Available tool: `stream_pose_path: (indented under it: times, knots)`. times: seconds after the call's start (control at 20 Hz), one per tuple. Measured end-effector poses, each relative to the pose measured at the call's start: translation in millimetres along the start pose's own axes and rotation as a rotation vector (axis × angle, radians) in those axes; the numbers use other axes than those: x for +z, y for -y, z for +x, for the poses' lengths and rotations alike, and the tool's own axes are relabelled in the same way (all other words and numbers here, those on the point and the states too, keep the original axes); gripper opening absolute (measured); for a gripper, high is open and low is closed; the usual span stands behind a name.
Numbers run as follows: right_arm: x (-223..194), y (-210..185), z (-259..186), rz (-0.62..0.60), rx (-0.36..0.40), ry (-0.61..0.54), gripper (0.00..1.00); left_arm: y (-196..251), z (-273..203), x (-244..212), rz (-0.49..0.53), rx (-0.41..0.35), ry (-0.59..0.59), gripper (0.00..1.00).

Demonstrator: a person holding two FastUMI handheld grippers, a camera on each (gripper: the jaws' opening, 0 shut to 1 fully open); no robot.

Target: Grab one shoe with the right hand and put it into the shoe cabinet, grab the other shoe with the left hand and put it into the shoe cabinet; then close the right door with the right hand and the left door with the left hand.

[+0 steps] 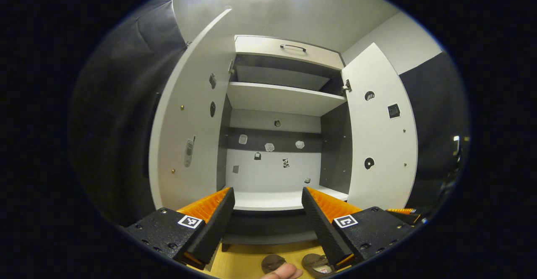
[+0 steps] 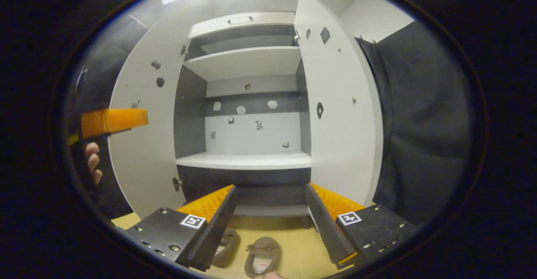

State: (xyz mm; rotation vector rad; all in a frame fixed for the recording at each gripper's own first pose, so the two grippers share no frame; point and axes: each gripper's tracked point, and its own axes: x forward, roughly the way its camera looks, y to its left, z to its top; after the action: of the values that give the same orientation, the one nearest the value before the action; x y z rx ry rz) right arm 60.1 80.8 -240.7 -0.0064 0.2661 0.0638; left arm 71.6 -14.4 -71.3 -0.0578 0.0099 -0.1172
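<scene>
In the left gripper view we see the shoe cabinet (image 1: 277, 144) straight ahead with both doors swung out. The left door (image 1: 188, 119) stands at the left edge of the opening and carries small stickers and a few screw heads. Between the doors, the cabinet holds an upper shelf (image 1: 281, 96) and a lower shelf (image 1: 268, 199); both shelves are bare. The back panel (image 1: 272, 161) bears several small stickers, too small for us to read. The right door (image 1: 381, 136) stands at the right, also with stickers and one small square marker. Above the opening sits a drawer front with a handle (image 1: 293, 47). The left gripper (image 1: 266, 203) hangs in front of the lower shelf with its fingers spread wide and nothing between them. Each finger block carries a square coded marker; we can read no text on it.

Both shoes lie on the wooden floor (image 1: 239, 262) in front of the cabinet, outside it. We see the left shoe (image 1: 272, 263) and the right shoe (image 1: 316, 264) side by side, just apart, below the fingers.

In the right gripper view, the right gripper (image 2: 270, 201) has its fingers wide apart and empty, above the same pair of shoes.
</scene>
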Motion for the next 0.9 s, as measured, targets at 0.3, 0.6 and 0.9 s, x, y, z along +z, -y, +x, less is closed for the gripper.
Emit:
stream_pose_path:
  times: [0.3,0.6,0.9]
  knots:
    - [-123,-33,6,-0.028,0.05,-0.225,0.99,-2,22,-20,-0.031,-0.034,0.0,0.97]
    - [-246,-49,5,-0.011,0.068,-0.501,0.98,-25,46,-37,0.002,-0.012,-0.022,0.96]
    - [-278,-62,38,-0.009,0.107,-0.577,0.68,-32,53,-35,0.011,0.024,-0.003,0.98]
